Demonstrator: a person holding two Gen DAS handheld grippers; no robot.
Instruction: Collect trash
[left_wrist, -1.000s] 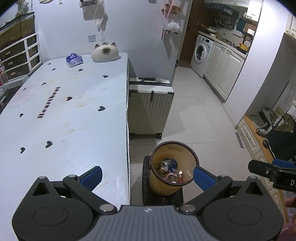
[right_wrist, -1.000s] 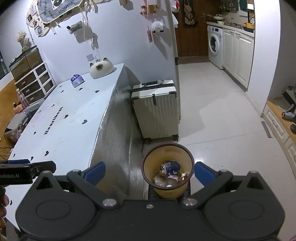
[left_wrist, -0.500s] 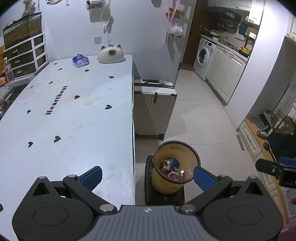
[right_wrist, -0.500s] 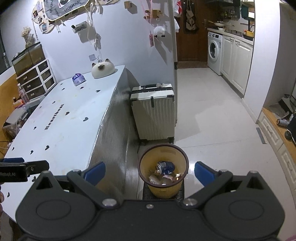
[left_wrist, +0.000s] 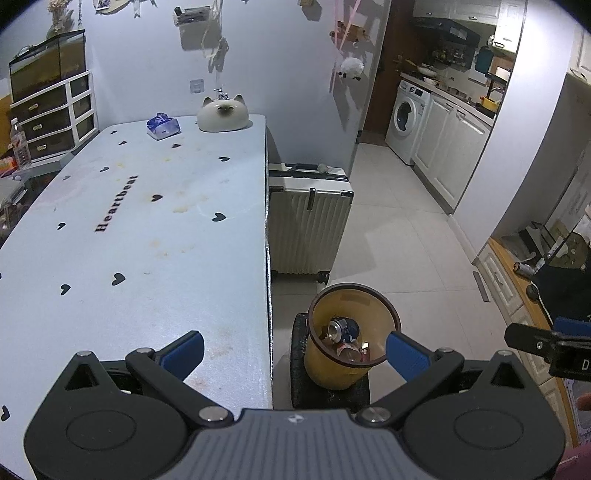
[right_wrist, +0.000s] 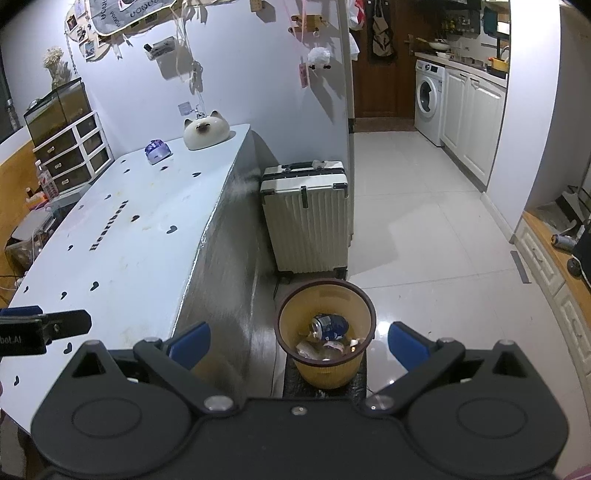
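Observation:
A yellow trash bin (left_wrist: 334, 369) (right_wrist: 327, 365) with a dark rim stands on a black block on the floor beside the table. Inside it lie a blue can (left_wrist: 343, 328) (right_wrist: 330, 325) and other crushed trash. My left gripper (left_wrist: 293, 356) hangs open above the table's edge and the bin, with nothing between its blue pads. My right gripper (right_wrist: 299, 345) is open too, empty, above the bin. Each gripper shows at the edge of the other's view.
The white table (left_wrist: 129, 229) carries a cat-shaped ceramic piece (left_wrist: 221, 117) and a blue packet (left_wrist: 163, 126) at its far end. A cream suitcase (left_wrist: 308, 221) stands behind the bin. Tiled floor (right_wrist: 424, 229) runs to a washing machine (right_wrist: 428, 99) and cabinets.
Both grippers have pulled back and risen a little, so the bin and table look smaller and farther. Both stay open and empty.

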